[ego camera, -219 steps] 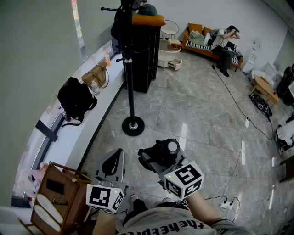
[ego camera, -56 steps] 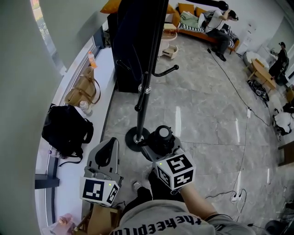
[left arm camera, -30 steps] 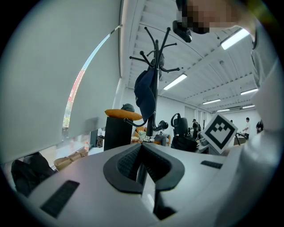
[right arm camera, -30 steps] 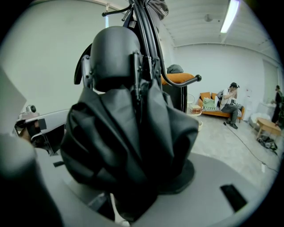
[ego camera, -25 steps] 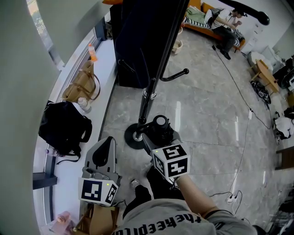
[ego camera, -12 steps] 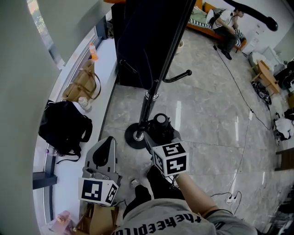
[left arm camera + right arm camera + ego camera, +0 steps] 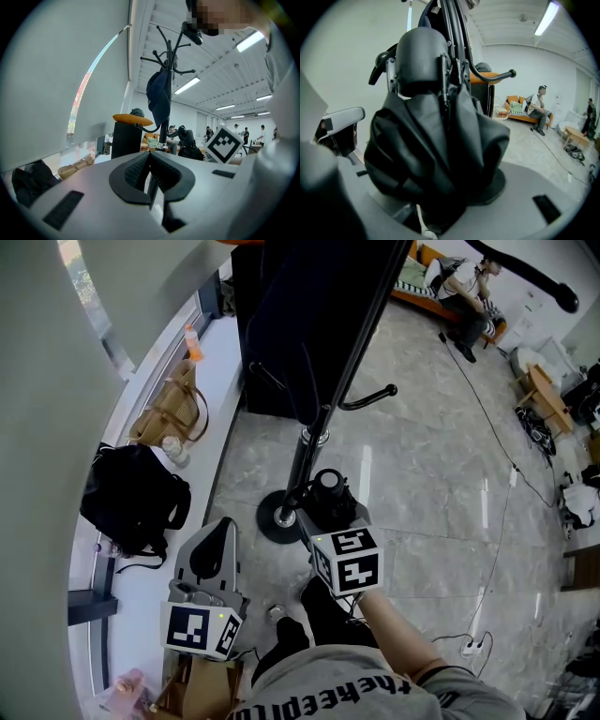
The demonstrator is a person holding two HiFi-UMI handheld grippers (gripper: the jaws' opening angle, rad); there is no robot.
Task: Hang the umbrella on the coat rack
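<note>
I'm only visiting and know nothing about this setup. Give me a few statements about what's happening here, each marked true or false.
1. The right gripper holds a folded black umbrella. True.
2. The umbrella hangs on the coat rack. False: it is in the right gripper, low beside the rack's pole.
3. The left gripper holds a bag. False: its jaws are together with nothing between them.
4. A black backpack lies on the window ledge. True.
5. A person sits on an orange sofa in the background. True.
</note>
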